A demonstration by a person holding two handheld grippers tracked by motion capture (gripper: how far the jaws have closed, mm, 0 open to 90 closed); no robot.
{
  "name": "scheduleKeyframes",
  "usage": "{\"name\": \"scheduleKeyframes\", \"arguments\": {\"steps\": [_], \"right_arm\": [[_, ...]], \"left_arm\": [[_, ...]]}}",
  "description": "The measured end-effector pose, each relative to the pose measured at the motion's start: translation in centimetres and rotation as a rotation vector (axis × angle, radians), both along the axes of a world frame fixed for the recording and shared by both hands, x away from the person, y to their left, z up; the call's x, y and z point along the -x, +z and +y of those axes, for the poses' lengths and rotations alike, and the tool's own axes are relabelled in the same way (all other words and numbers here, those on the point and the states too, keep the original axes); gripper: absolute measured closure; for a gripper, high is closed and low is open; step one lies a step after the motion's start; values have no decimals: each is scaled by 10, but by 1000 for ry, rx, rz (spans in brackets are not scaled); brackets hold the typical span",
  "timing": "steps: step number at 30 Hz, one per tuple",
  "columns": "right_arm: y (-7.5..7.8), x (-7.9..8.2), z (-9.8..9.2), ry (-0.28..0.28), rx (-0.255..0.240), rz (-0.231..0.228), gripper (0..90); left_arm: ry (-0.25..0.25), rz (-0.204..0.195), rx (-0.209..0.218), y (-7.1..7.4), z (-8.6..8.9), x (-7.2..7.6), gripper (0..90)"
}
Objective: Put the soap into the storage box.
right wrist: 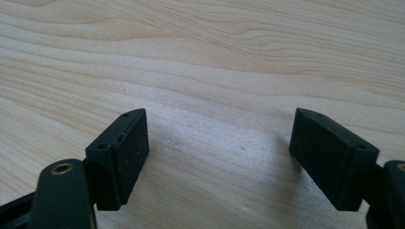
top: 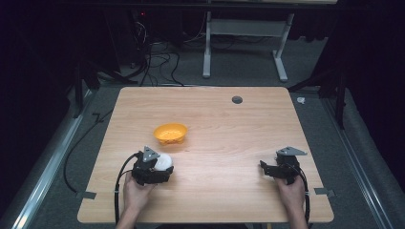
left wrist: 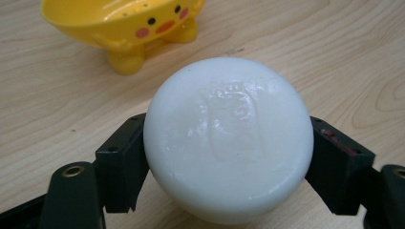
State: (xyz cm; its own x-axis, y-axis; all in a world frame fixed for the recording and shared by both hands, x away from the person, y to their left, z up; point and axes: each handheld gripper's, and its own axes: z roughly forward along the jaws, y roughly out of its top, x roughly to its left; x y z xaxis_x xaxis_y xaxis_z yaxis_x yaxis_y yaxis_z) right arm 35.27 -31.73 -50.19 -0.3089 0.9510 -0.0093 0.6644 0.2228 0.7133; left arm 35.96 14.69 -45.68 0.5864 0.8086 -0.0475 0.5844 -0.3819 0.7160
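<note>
Nearest the camera, at the bottom edge of the high view, two forearms are seen coming in, each hand wrapped around the rear of a black gripper.

On the left side, the left hand (top: 135, 193) is laid low on the table (top: 224, 191) near its front edge, and the left gripper (top: 160, 167) is pointed forward and slightly to the right. Its jaws are closed onto a white round soap bar (left wrist: 228, 138). In the left gripper view the bar is seen clamped from both sides, a black pad (left wrist: 122, 160) pressed against each flank, with a faint embossed mark visible on its upper face. Whether the bar rests on the wood or is lifted just clear of it cannot be told. Just beyond the bar, a yellow duck-faced dish (top: 170, 133) is stood on small feet, near the gripper but apart from it; small holes are seen in its inner surface, and nothing is seen lying in it.

On the right side, the right hand (top: 291, 193) is likewise held low near the front edge, well apart from the left. The right gripper (top: 268, 169) is pointed toward the left across the table. Its jaws are spread wide, with bare wood grain seen between the two pads (right wrist: 129, 152), and nothing is gripped or touched by them.
</note>
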Motion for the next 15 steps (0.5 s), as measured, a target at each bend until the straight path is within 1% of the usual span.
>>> {"name": "scheduleKeyframes", "arguments": {"steps": [1, 4, 5, 8, 10, 13, 14, 15], "right_arm": [[0, 0, 0, 0, 0, 0, 219], [0, 0, 0, 0, 0, 0, 218], [0, 0, 0, 1, -1, 0, 218], [0, 0, 0, 1, -1, 0, 218], [0, 0, 0, 1, -1, 0, 217], [0, 0, 0, 2, 1, 1, 215], [0, 0, 0, 2, 1, 1, 215], [0, 0, 0, 2, 1, 1, 214]], "left_arm": [[4, -1, 6, 5, 0, -3, 250], [6, 2, 15, 9, 0, -6, 250], [9, 8, 22, 12, 0, -10, 250], [11, 10, 15, 16, 0, -14, 250], [10, 15, 20, 19, 1, -17, 250], [12, 13, 14, 23, 1, -21, 250], [12, 10, 17, 25, 2, -23, 250], [15, 15, 32, 28, 3, -26, 250]]}}
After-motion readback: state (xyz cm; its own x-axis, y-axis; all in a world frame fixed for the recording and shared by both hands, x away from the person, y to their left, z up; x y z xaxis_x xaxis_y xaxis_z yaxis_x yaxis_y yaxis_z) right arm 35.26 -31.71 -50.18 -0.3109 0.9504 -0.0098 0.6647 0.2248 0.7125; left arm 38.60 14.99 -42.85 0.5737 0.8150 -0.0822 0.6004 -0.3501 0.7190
